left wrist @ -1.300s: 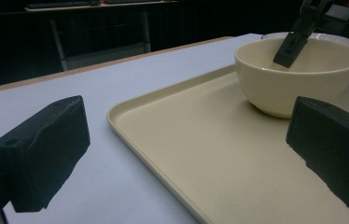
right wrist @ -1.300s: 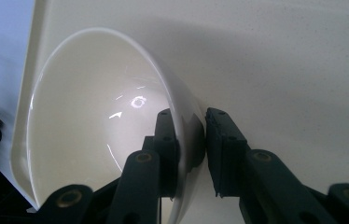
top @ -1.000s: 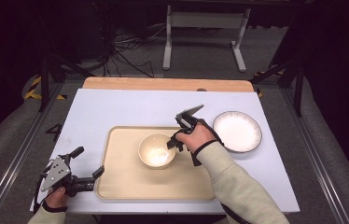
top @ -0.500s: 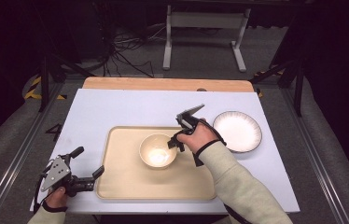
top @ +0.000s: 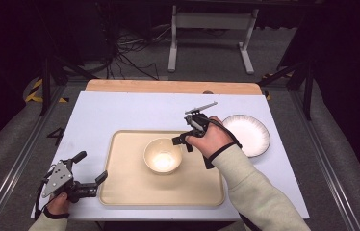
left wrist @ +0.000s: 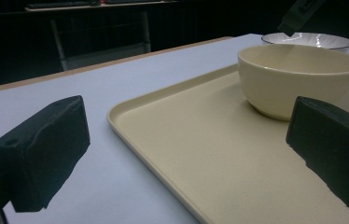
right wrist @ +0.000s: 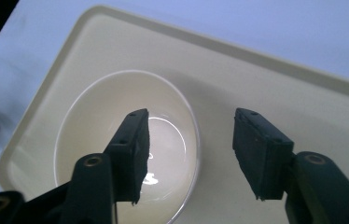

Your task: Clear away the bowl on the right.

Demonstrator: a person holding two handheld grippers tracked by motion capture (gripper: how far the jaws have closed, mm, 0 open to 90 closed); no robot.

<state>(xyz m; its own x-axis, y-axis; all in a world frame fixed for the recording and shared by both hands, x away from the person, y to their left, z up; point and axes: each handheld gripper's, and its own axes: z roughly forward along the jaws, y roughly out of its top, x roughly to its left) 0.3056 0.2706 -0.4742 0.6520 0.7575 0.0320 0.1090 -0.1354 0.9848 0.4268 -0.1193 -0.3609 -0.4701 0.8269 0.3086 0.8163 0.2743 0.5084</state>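
Both grippers are spread; right gripper (top: pixel 180 140), jaws just opening, hovers over bowl (top: pixel 162 155) rim; left gripper (top: pixel 91 171) left of bowl, empty.

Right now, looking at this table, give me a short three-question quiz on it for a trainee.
1. True or false: the bowl stands on the tray.
2. What lies on the table to the right of the tray? A) a cup B) a plate C) a spoon
3. Is the right gripper gripping the bowl's rim?

Key:
1. True.
2. B, the plate.
3. No. Its jaws have just been opening; they straddle the rim from above, apart from it.
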